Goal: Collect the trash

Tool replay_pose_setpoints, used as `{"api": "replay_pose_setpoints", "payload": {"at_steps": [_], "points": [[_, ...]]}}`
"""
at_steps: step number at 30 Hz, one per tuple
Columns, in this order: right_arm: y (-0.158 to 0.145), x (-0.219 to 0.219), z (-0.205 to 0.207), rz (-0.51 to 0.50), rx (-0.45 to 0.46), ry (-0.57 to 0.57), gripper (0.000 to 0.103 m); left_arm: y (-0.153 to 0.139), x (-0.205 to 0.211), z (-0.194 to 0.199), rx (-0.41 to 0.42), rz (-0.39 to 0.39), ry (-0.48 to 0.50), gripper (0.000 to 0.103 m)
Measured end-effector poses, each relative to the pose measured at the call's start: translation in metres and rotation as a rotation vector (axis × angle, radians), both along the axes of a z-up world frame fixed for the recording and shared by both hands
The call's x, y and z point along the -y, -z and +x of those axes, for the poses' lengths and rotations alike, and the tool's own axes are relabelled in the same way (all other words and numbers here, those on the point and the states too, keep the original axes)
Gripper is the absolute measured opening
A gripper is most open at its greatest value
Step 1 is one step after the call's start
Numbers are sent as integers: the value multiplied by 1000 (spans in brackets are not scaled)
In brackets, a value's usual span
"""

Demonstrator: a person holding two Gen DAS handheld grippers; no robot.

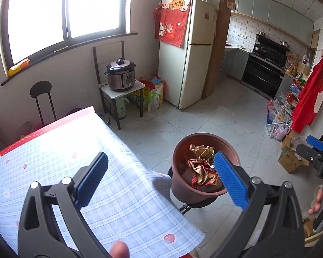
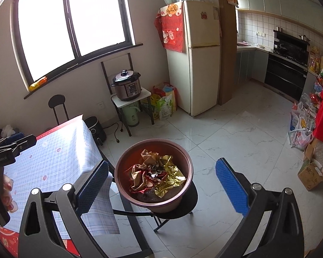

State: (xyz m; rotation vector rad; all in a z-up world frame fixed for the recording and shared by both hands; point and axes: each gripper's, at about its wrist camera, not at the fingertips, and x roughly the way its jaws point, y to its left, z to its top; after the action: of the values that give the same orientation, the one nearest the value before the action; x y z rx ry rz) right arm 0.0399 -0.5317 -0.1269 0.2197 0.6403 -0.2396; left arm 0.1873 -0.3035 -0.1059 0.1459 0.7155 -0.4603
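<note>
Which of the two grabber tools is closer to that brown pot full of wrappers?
Probably the right gripper: the brown pot sits between its open fingers, just ahead. The left gripper, also open, hangs above the table edge, the pot off to its right.

Table (image 1: 60, 150) at left, covered by pale blue plaid cloth (image 1: 118, 204) with small pink spots; red border along far edge. Cloth corner overhanging near right corner of table. Nothing lying on cloth within view.

Black round stool (image 2: 189, 202) just off table's right edge, carrying brown plastic pot (image 2: 178, 202) holding crumpled red and gold wrappers (image 2: 159, 176).

White marble-tile floor (image 1: 215, 120): cardboard boxes (image 2: 312, 174) and plastic bags (image 2: 299, 133) along right side.
</note>
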Motion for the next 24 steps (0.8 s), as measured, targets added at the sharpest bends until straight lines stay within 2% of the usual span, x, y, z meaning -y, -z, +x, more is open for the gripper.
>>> {"api": "replay_pose_setpoints", "payload": {"at_steps": [6,11,17,24], "points": [[-25,-66,-10,-7,23,-17,98,-23,-59,-28,63,11,15,97],[-40,-109,-18,-8,41,-21,98,-39,-103,-49,88,-29,22,97],[-49,-147,-27,-22,52,1,98,-53,-144,-70,129,-53,23,97],[-56,-174,-37,-40,66,22,98,-63,-179,-75,148,-67,10,97]]}}
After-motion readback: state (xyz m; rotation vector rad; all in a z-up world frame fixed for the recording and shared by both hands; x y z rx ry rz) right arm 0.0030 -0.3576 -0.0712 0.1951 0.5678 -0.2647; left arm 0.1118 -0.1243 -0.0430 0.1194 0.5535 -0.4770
